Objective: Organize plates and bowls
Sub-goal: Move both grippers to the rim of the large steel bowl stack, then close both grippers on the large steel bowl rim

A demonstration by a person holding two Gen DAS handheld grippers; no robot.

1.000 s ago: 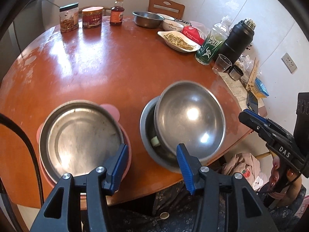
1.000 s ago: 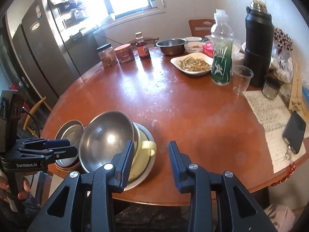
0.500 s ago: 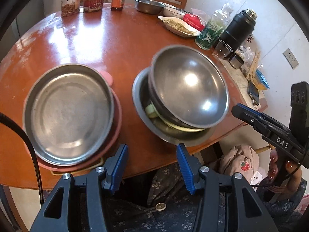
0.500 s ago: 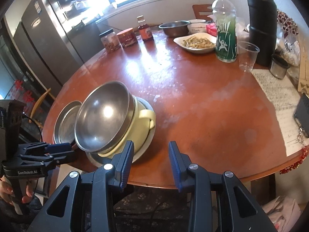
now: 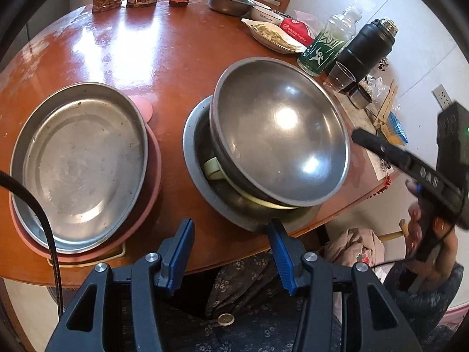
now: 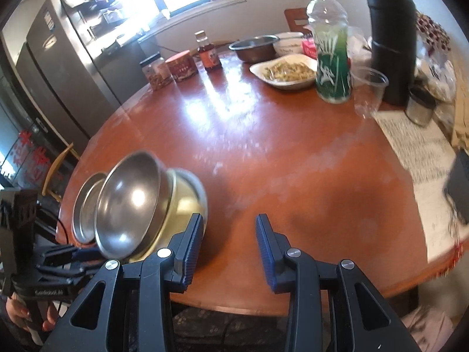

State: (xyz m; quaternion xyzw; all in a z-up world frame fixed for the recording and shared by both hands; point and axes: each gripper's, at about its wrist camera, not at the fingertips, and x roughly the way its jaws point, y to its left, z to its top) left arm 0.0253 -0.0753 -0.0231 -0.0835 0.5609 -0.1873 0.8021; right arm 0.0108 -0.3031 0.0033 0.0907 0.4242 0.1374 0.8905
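Left gripper (image 5: 231, 246) black frame, ribbed blue pads (silver screws), black cable

Near table (image 5: 176, 58) edge before me: plate (image 5: 82, 158) on tray (image 5: 154, 176) at left; right of it, bowl (image 5: 281, 135) atop mug (image 5: 212, 168), in dish (image 5: 195, 135).

Both wrist views look steeply down from the table (image 5: 164, 58) edge, sharing the steel bowl (image 5: 281, 138).

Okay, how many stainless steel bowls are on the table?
2: the big steel bowl tilted on the near stack, and a smaller steel bowl at the far edge. Others may be hidden under the stack.
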